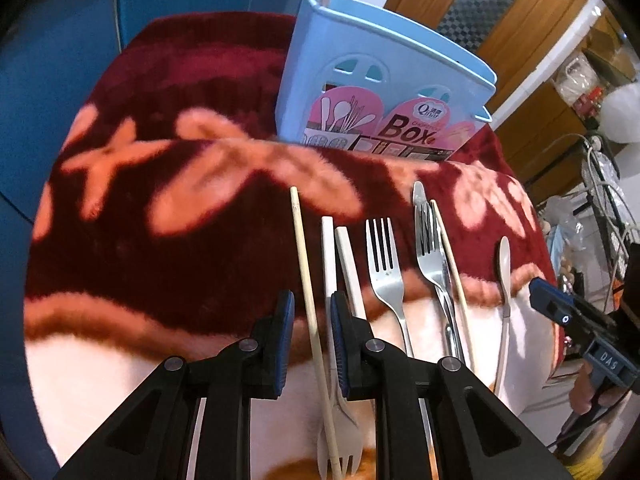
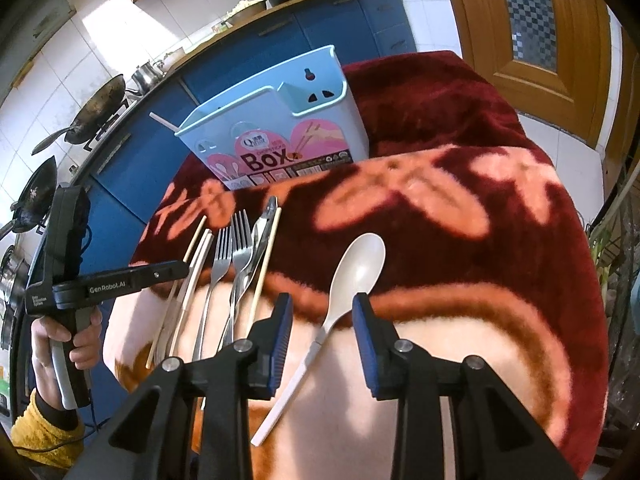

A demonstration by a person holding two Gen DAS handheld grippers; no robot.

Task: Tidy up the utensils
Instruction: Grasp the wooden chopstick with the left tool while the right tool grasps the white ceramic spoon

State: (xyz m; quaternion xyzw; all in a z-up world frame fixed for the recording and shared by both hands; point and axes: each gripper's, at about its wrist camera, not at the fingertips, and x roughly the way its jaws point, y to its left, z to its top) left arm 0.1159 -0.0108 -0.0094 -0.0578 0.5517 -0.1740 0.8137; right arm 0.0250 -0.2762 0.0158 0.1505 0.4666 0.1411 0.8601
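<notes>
A light blue utensil box [image 1: 384, 76] stands at the far side of the blanket-covered table, also in the right wrist view [image 2: 280, 136]. My left gripper [image 1: 312, 340] is open, its jaws on either side of a wooden chopstick [image 1: 306, 276]. Beside it lie white plastic utensils [image 1: 344, 264], a steel fork [image 1: 384, 268], a second steel fork with a spoon [image 1: 430, 248] and another chopstick [image 1: 452, 264]. My right gripper [image 2: 322, 340] is open around the neck of a beige spoon [image 2: 352, 272] lying on the blanket.
The table is covered by a red and pink fleece blanket [image 2: 460, 208]. Blue kitchen cabinets [image 2: 304, 32] with woks [image 2: 96, 108] stand behind. A wooden door [image 2: 532, 36] is at the right. The left gripper [image 2: 172, 272] shows in the right wrist view.
</notes>
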